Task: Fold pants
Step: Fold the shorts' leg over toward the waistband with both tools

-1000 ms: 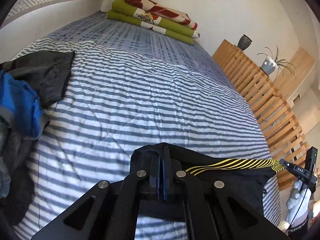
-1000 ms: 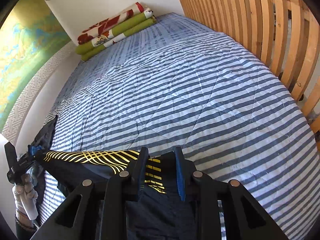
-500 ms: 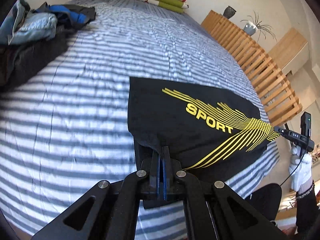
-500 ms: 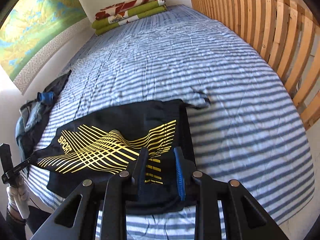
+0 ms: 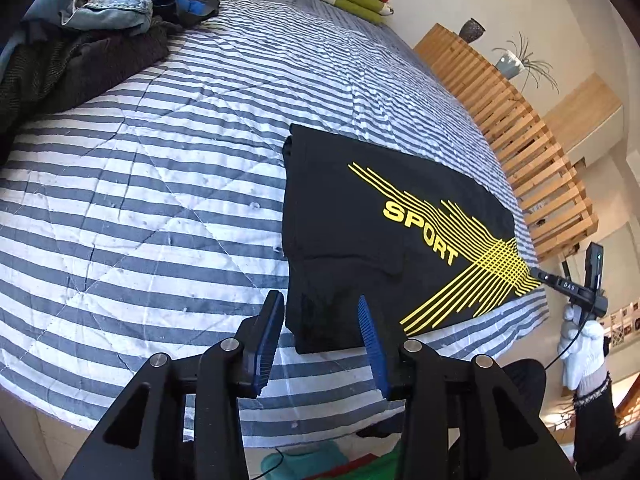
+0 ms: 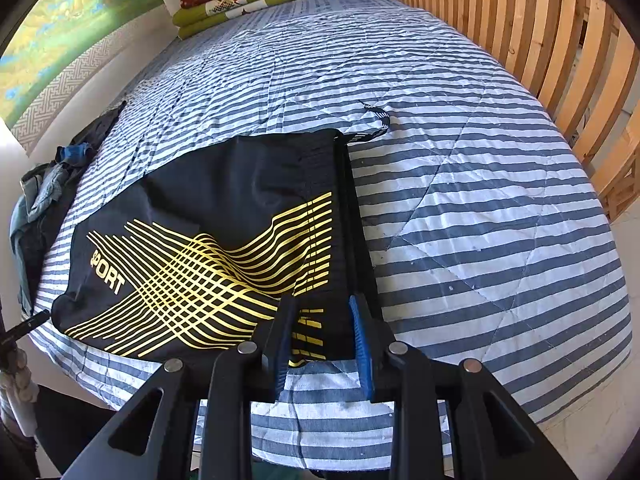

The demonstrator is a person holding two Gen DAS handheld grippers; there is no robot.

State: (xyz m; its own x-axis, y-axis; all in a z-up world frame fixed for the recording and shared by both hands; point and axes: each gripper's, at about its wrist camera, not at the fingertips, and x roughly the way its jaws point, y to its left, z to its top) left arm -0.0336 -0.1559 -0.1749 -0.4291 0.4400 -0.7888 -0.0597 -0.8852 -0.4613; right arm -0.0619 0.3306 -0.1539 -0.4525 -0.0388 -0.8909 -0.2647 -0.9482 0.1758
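Note:
The black pants (image 5: 360, 216) with yellow "SPORT" lettering and yellow lines lie folded flat on the striped quilt, close to the bed's near edge. My left gripper (image 5: 322, 312) stands open just above the near left corner of the pants, holding nothing. In the right wrist view the same pants (image 6: 224, 232) spread to the left, with a drawstring loop (image 6: 378, 120) sticking out at the far corner. My right gripper (image 6: 320, 316) is open over the near right edge of the fabric. The other gripper shows at each frame's edge.
A heap of other clothes (image 5: 88, 28) sits at the left of the striped bed (image 5: 140, 184). Folded green and red blankets (image 6: 248, 0) lie at the head. A wooden slatted rail (image 6: 560, 40) runs along the right side. A gloved hand (image 5: 580, 344) holds the right gripper's handle.
Both grippers lowered the pants from the air onto the quilt, then opened and let go. The pants now lie flat, and the cameras have pulled back toward the bed's edge.

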